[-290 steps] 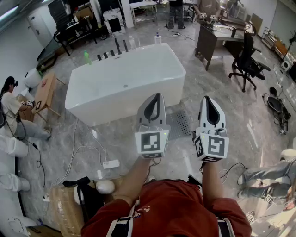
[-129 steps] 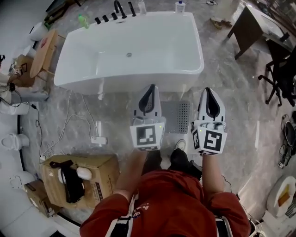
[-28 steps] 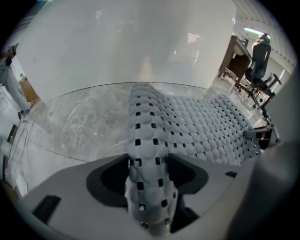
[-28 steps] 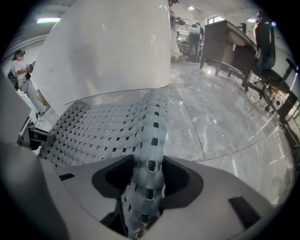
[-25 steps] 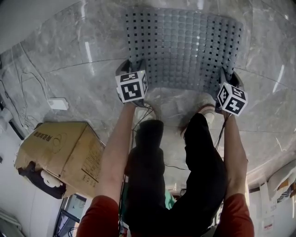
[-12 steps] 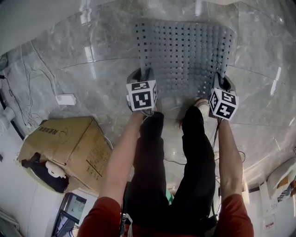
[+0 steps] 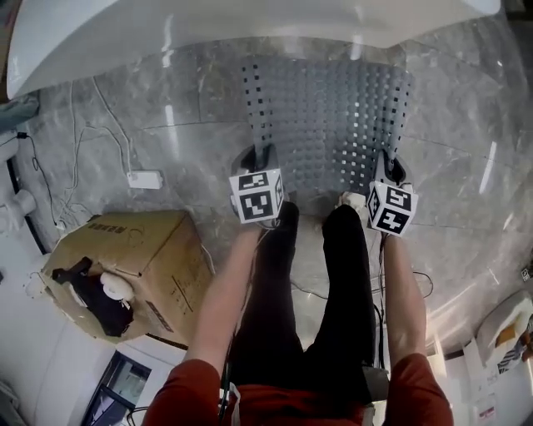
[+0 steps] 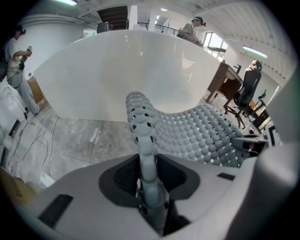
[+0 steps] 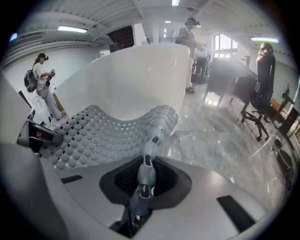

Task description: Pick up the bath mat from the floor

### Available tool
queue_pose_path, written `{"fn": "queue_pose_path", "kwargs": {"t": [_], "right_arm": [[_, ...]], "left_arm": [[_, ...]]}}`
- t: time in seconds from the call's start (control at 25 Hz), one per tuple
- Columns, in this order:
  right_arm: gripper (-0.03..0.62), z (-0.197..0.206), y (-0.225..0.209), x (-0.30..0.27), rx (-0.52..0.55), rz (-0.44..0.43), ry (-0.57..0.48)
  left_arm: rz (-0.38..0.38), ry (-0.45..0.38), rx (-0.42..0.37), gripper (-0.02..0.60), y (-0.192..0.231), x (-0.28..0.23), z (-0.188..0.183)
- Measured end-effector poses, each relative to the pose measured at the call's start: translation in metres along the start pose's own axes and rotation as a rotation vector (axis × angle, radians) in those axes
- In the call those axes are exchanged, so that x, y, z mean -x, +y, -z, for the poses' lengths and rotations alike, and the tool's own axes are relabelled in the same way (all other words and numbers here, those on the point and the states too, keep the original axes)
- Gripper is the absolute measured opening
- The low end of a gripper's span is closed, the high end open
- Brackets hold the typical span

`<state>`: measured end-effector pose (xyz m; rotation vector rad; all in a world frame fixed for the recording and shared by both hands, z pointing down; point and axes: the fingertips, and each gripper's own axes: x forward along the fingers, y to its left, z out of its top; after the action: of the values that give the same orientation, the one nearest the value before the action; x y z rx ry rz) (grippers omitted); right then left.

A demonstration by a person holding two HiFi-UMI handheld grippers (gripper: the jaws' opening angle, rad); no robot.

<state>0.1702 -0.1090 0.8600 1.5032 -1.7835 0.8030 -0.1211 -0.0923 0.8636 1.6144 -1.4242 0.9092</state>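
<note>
Left gripper [image 7: 257, 156] is closing on the bath mat [image 7: 329, 116], with the corner farthest from the bathtub [image 7: 208, 33] between its pads. Right gripper [image 7: 388, 169] is clamped on the matching right corner. The mat's grabbed edge is curled up; the rest lies on the floor in front of the tub. Raise both ends level and draw away from the tub so it peels off. Versus a second ago: grippers closer together, tub rim now in view

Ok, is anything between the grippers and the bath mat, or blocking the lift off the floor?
Nothing visible does. On the left gripper the jaws are closing with the near edge of the bath mat between them; the right gripper is shut on that edge too. The bathtub stands beyond the far edge.
</note>
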Motion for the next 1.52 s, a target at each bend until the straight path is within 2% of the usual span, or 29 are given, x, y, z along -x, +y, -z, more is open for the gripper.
{"fn": "queue_pose_path", "kwargs": {"t": [0.44, 0.84, 1.12, 1.52], "right_arm": [[0.054, -0.108, 0.025, 0.157, -0.016, 0.016, -0.098], [0.052, -0.203, 0.043, 0.27, 0.002, 0.025, -0.206], [0.052, -0.306, 0.047, 0.341, -0.005, 0.071, -0.424], [0.051, -0.464, 0.043, 0.457, 0.075, 0.156, -0.783]], "left_arm": [[0.004, -0.128, 0.034, 0.11, -0.014, 0.176, -0.079], [0.018, -0.246, 0.052, 0.103, -0.03, 0.306, -0.149], [0.023, -0.463, 0.015, 0.095, -0.031, 0.394, -0.238], [0.028, -0.809, -0.037, 0.091, -0.045, 0.526, -0.368]]}}
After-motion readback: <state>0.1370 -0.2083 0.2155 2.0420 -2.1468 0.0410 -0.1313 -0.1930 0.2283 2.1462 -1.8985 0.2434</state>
